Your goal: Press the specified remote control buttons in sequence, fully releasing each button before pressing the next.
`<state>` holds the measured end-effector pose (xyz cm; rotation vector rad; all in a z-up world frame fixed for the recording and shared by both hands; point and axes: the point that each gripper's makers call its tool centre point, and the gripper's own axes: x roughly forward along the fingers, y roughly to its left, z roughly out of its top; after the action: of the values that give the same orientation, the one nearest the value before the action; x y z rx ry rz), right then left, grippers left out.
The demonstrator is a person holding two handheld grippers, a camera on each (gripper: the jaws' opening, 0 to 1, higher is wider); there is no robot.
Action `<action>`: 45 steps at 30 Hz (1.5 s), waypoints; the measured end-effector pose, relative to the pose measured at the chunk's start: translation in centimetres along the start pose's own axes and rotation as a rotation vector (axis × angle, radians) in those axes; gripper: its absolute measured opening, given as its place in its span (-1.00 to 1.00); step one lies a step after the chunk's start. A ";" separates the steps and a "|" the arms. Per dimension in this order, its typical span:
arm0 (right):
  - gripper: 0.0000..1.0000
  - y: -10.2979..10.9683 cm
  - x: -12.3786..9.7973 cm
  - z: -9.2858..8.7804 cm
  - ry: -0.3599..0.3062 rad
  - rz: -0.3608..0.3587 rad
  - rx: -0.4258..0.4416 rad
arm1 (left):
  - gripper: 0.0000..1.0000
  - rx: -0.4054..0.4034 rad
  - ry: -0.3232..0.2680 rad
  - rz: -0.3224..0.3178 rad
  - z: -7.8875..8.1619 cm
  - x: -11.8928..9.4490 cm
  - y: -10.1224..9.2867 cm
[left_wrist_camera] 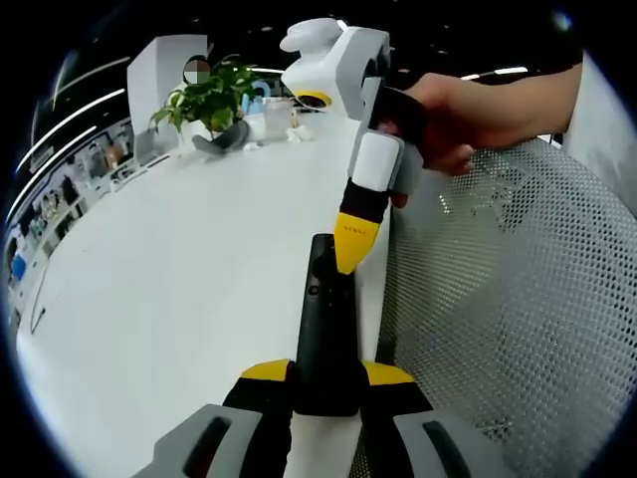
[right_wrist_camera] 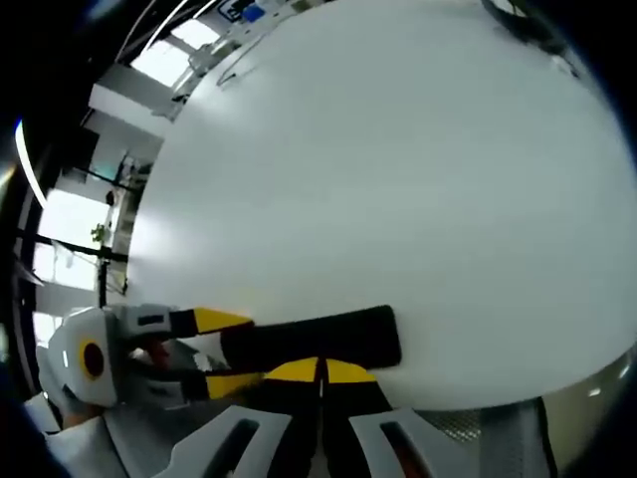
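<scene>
My left gripper (left_wrist_camera: 325,376) is clamped on the slim black remote control (left_wrist_camera: 324,329), held over the white table (left_wrist_camera: 179,269); my right gripper (left_wrist_camera: 353,249), jaws together, tip on the upper buttons. I judge a press underway, sequence unfinished. Potted green plant (left_wrist_camera: 209,100) beyond.

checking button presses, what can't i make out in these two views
- Left gripper view: the button under the right gripper tip, covered by that tip on the long black remote control.
- Right gripper view: the remote's button face, seen edge-on behind the closed tips.
- Left gripper view: button labels, too small.
</scene>
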<state>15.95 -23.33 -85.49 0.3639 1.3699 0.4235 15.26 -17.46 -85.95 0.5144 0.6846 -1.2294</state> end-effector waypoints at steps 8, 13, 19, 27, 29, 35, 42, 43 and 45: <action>-1.00 0.0 -0.1 0.0 -0.002 -0.003 -0.010 | -0.50 0.003 0.001 0.000 0.0 0.0 0.0; -1.00 0.3 -0.6 0.6 -0.031 0.004 0.005 | -0.51 0.013 -0.001 -0.006 0.0 0.0 -0.2; -1.00 0.0 -0.8 0.9 -0.059 0.013 0.035 | -0.51 0.020 0.000 -0.011 0.1 0.1 -0.2; -1.00 0.2 -0.5 1.0 -0.061 0.025 0.042 | -0.52 0.026 0.004 -0.013 0.1 0.1 -0.3; -1.00 0.2 -0.4 1.0 -0.059 0.025 0.042 | -0.52 0.024 0.003 -0.015 0.1 0.0 -0.3; -1.00 0.1 -0.3 0.9 -0.050 0.006 0.026 | -0.51 0.030 0.000 -0.021 0.1 0.1 -0.4; -1.00 0.1 -0.1 1.1 -0.060 -0.019 -0.026 | -0.50 0.022 0.003 -0.016 0.2 0.1 -0.3; -1.00 0.0 0.0 1.1 -0.060 -0.020 -0.029 | -0.50 0.021 0.003 -0.016 0.2 0.1 -0.3; -1.00 0.0 -0.1 1.1 -0.064 -0.018 -0.022 | -0.50 0.020 0.005 -0.014 0.1 0.1 -0.3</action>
<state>17.03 -23.41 -85.26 0.3437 1.3045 0.4084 15.00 -17.68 -85.89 0.5303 0.6817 -1.2500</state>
